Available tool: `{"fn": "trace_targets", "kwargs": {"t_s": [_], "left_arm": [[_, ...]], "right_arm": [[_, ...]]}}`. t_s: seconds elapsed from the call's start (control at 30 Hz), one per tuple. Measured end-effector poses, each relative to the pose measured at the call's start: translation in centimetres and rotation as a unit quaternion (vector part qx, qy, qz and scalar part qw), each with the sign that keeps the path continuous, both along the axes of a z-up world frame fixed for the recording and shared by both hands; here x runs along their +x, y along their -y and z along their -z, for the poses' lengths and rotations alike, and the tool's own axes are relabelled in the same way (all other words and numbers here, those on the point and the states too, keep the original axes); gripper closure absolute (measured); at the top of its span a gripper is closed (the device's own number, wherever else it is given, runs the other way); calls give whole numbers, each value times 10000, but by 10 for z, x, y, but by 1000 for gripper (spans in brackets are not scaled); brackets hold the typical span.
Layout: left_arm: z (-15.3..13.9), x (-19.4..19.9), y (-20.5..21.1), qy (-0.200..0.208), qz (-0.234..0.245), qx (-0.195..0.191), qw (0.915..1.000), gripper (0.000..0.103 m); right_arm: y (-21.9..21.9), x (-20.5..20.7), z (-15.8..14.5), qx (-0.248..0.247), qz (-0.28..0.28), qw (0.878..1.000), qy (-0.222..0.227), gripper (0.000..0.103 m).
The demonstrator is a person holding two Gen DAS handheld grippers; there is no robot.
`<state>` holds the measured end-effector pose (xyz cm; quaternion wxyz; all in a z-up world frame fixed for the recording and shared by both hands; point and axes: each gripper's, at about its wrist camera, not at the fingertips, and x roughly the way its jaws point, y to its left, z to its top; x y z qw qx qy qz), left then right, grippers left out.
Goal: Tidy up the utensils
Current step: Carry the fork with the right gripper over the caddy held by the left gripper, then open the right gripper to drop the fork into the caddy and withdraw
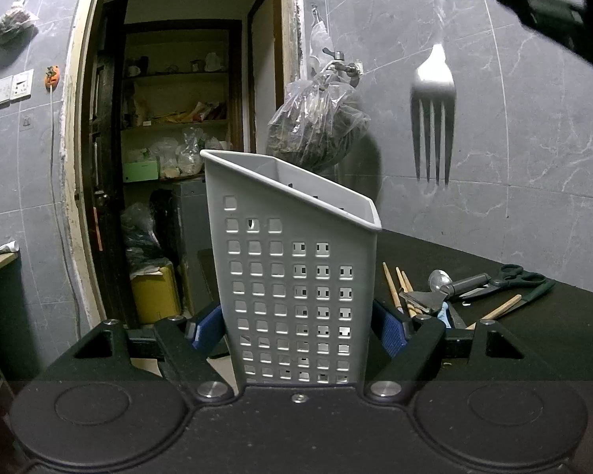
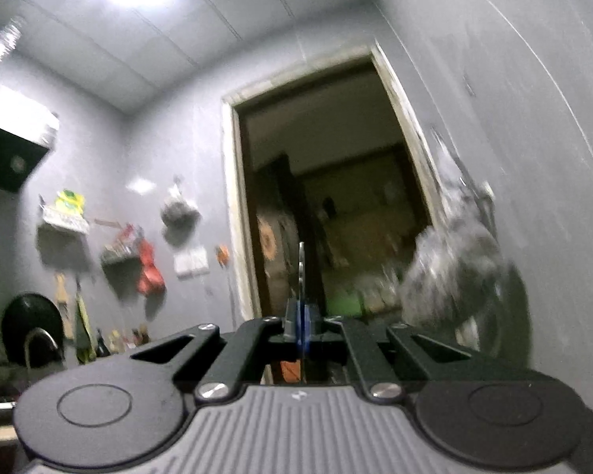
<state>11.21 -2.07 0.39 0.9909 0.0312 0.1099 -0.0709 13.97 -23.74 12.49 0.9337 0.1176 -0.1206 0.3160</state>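
One grey perforated utensil holder point(image 1: 296, 276) is clamped upright between the blue pads point(image 1: 391, 331) of the left gripper point(image 1: 296, 333), at the left end of the dark bench point(image 1: 533, 339). One fork point(image 1: 433, 114) is held tines-down in mid-air above and right of the holder, pinched edge-on by the closed right gripper point(image 2: 301, 326). Counted on the bench right of the holder: one pair of scissors point(image 1: 514, 276), one spoon point(image 1: 439, 278), one peeler point(image 1: 450, 290), several wooden chopsticks point(image 1: 393, 288). One hanging plastic bag point(image 1: 320, 126) is noted behind the holder. Open bench is left toward the right edge.
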Motion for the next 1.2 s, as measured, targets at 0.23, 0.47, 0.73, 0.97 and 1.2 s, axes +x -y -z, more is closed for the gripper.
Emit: {"fn": "trace_targets", "kwargs": {"t_s": [0.23, 0.47, 0.73, 0.97, 1.2], "left_arm": [[0, -1, 0, 8, -2, 2, 10000, 24], [0, -1, -1, 16, 3, -21, 10000, 24], [0, 0, -1, 16, -2, -26, 10000, 24], [1, 1, 2, 19, -17, -7, 10000, 24], [2, 1, 2, 20, -24, -3, 10000, 24]], "right_arm": [[-33, 10, -17, 112, -486, 9985, 230, 101], [-59, 31, -3, -66, -607, 9981, -128, 101], [-68, 43, 29, -409, -543, 9953, -686, 101], [-65, 45, 40, -567, -540, 9927, -916, 100], [-64, 45, 49, -690, -518, 9903, -1088, 100]]}}
